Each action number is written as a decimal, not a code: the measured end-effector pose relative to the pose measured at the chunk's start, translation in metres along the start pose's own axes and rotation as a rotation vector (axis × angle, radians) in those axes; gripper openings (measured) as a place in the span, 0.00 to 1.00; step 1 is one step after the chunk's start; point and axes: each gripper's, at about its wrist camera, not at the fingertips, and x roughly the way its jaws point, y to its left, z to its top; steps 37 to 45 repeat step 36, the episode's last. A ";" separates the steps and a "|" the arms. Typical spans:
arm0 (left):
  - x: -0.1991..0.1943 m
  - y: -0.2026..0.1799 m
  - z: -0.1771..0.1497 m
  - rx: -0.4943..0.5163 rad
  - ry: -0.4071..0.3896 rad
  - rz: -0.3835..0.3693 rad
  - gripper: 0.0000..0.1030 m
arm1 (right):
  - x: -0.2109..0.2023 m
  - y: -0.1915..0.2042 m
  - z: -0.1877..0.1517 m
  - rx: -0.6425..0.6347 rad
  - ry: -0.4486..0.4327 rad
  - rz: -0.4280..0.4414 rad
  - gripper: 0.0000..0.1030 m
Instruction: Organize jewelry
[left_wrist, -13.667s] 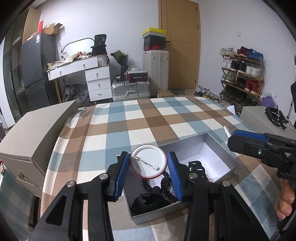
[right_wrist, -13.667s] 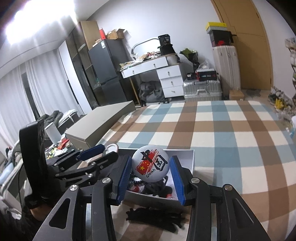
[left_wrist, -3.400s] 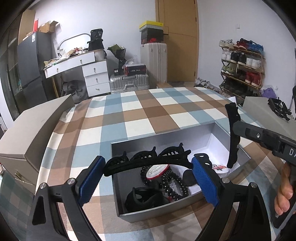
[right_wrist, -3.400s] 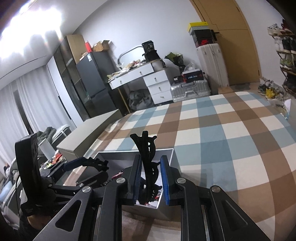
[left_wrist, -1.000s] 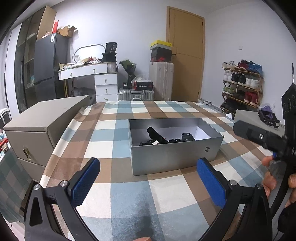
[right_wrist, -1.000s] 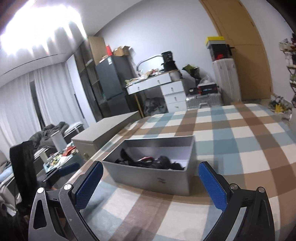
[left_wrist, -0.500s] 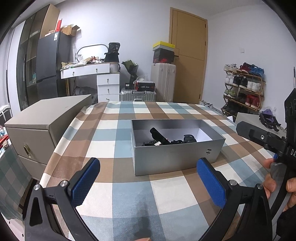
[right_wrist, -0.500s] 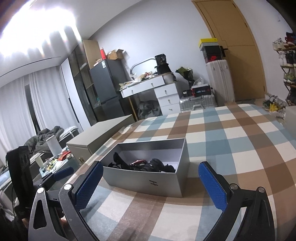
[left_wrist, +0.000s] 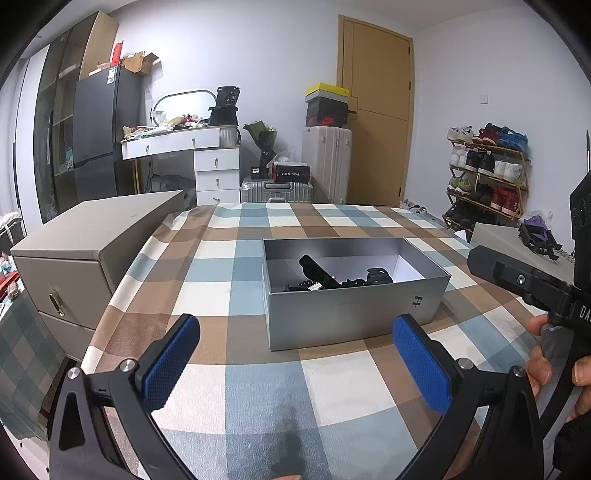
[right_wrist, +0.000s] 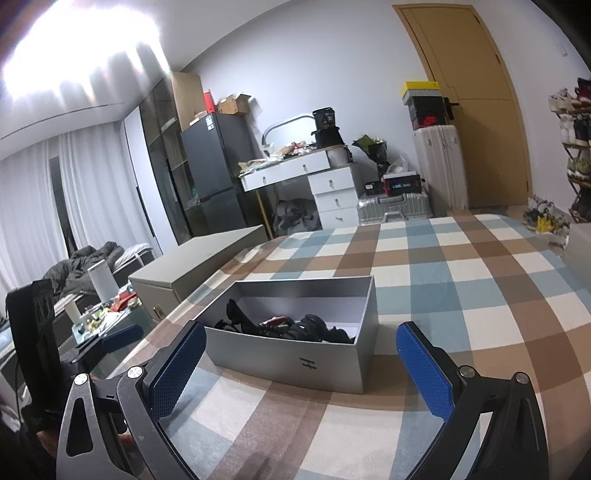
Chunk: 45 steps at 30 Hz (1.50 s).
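Change since a few seconds back: both grippers emptied and drawn away from the box; hair claws formerly pinched, now deposited. Badges carried earlier likewise inside. Over the last second, little shift beyond a slight backing-off. Judged: sorting essentially complete, no loose jewelry visible on the cloth.

Left to right, left wrist view:
- Grey cabinet (left_wrist: 92, 236), abutting the left edge of the bench (left_wrist: 221, 266); cloth hanging over that edge.
- Left gripper (left_wrist: 295, 365), spread wide, empty, hovering low over the near checks.
- Silver box (left_wrist: 351, 317), lidless, central, standing well in from all bench edges; near wall facing the gripper.
- Jewelry pile (left_wrist: 332, 280), black claws and beads, heaped against the box's left and middle; right end of the floor bare white.
- Right gripper (left_wrist: 517, 277), seen side-on at the far right, hand beneath.

Right wrist view:
- Right gripper (right_wrist: 299, 365), likewise spread and empty, box between its pads in line of sight, not touching.

Room: open cloth before and behind the box; right bench edge close to the right hand.
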 end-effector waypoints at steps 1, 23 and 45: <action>0.000 0.000 0.000 0.000 0.000 0.001 0.99 | 0.000 0.000 0.000 -0.003 0.001 -0.001 1.00; -0.001 -0.002 0.000 0.001 -0.001 0.002 0.99 | 0.001 0.002 0.000 -0.005 0.003 -0.008 1.00; -0.002 -0.002 0.001 -0.006 -0.005 -0.004 0.99 | 0.000 0.002 -0.001 -0.004 0.004 -0.008 1.00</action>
